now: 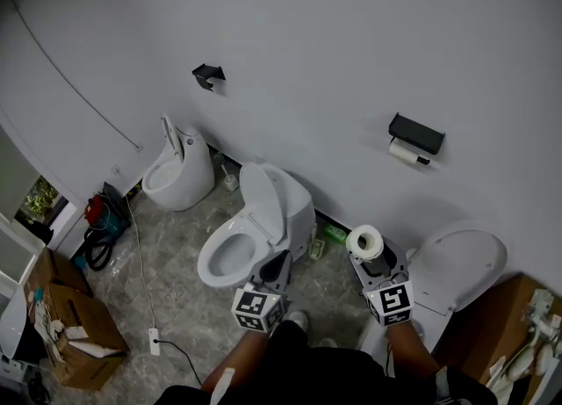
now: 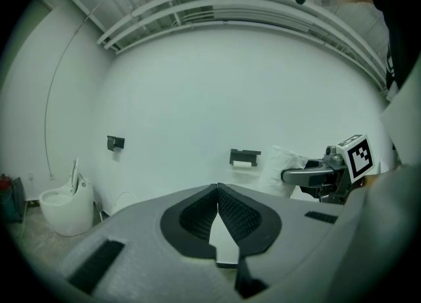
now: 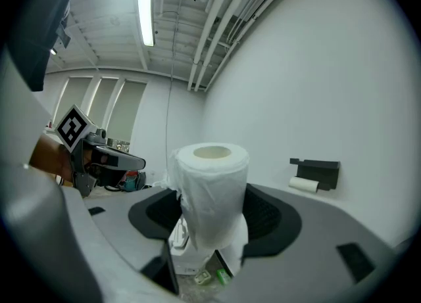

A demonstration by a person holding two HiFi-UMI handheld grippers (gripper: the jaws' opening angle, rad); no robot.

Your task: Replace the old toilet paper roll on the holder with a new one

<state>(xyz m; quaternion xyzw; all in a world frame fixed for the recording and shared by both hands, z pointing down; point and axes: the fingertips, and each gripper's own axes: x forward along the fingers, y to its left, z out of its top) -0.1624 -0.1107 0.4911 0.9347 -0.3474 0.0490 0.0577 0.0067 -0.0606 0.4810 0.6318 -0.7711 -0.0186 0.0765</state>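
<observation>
The new toilet paper roll [image 1: 365, 242], white and wrapped in thin plastic, stands upright between the jaws of my right gripper [image 1: 370, 256], which is shut on it. In the right gripper view the roll [image 3: 212, 190] fills the centre. The black holder [image 1: 416, 133] hangs on the white wall ahead to the right, with the thin old roll [image 1: 405, 153] under it; it also shows in the right gripper view as the holder [image 3: 319, 170] and old roll [image 3: 303, 183]. My left gripper [image 1: 273, 270] is shut and empty, its pads [image 2: 230, 213] meeting, level beside the right one.
An open white toilet [image 1: 250, 227] stands below my grippers, another toilet lid [image 1: 461, 263] to the right, and a third fixture [image 1: 177, 175] at the left. A second black holder [image 1: 208, 74] is on the wall. Cardboard boxes [image 1: 66, 324] and a cable [image 1: 140, 263] lie on the floor.
</observation>
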